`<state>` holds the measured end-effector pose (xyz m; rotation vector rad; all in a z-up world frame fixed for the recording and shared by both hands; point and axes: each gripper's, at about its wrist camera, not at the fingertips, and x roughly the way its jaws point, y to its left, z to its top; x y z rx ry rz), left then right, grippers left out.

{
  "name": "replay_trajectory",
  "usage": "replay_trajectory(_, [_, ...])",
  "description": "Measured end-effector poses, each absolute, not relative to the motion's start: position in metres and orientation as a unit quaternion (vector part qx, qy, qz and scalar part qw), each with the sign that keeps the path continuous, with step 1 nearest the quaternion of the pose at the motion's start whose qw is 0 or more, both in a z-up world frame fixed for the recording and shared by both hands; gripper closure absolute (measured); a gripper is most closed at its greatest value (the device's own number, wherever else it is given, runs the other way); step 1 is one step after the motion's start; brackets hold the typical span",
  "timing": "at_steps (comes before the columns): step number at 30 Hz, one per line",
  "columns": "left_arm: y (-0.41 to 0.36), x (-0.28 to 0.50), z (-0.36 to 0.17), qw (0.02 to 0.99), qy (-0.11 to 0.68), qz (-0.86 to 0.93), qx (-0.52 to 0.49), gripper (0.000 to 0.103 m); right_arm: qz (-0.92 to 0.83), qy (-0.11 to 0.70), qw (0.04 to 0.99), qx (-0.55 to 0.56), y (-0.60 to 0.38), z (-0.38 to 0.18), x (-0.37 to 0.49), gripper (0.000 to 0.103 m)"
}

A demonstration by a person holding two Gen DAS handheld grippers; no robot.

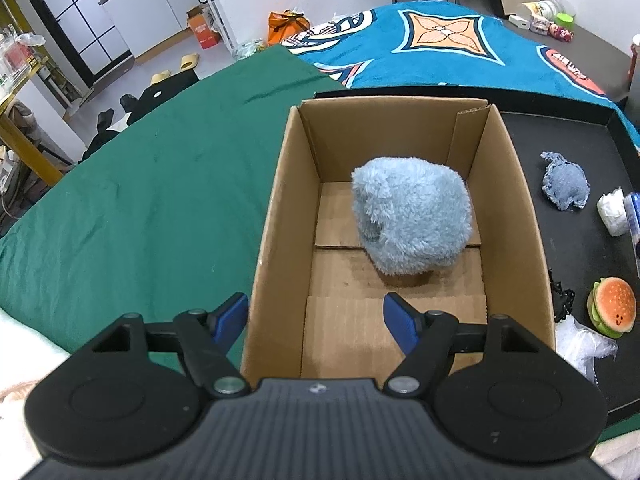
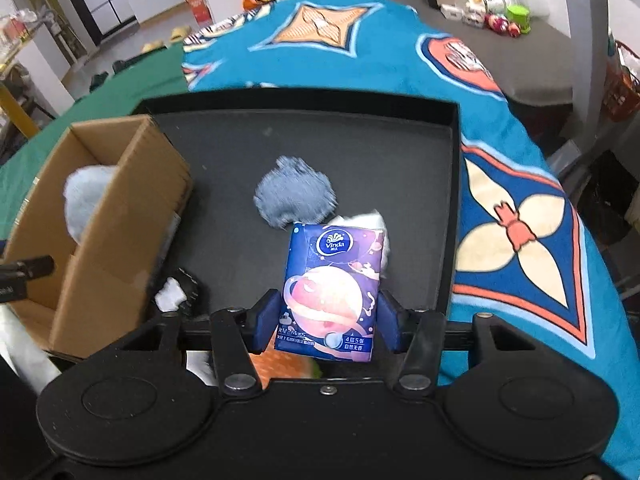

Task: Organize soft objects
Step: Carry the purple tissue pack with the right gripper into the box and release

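A cardboard box (image 1: 276,184) stands open with a fluffy light-blue plush (image 1: 412,220) inside. My left gripper (image 1: 316,320) is open and empty, its jaws straddling the box's near left wall. My right gripper (image 2: 328,318) is shut on a blue Vinda tissue pack (image 2: 332,288), held above the black tray (image 2: 400,168). On the tray lie a denim pouch (image 2: 296,196), a white soft item (image 2: 372,220) partly hidden behind the pack, and a burger plush (image 1: 612,312). The box (image 2: 100,216) and plush (image 2: 84,200) also show in the right wrist view.
The tray and box rest on a bed with a green sheet (image 1: 140,184) and a blue patterned blanket (image 2: 520,208). A crinkled clear plastic bag (image 1: 580,344) and a black chain-like item (image 1: 564,300) lie by the burger. A side table with clutter (image 2: 496,12) stands behind.
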<state>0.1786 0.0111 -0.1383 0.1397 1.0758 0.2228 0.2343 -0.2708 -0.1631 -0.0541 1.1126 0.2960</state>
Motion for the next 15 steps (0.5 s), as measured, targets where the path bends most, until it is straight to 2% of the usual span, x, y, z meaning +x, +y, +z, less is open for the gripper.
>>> replay_trajectory(9, [0.025, 0.174, -0.131, 0.858, 0.503, 0.095, 0.045, 0.033, 0.159, 0.493, 0.855, -0.029, -0.241, -0.135, 0.232, 0.052])
replay_trajectory(15, [0.034, 0.171, -0.13, 0.86, 0.501, 0.088, 0.035, 0.042, 0.181, 0.474, 0.861, -0.038, -0.216, -0.116, 0.226, 0.052])
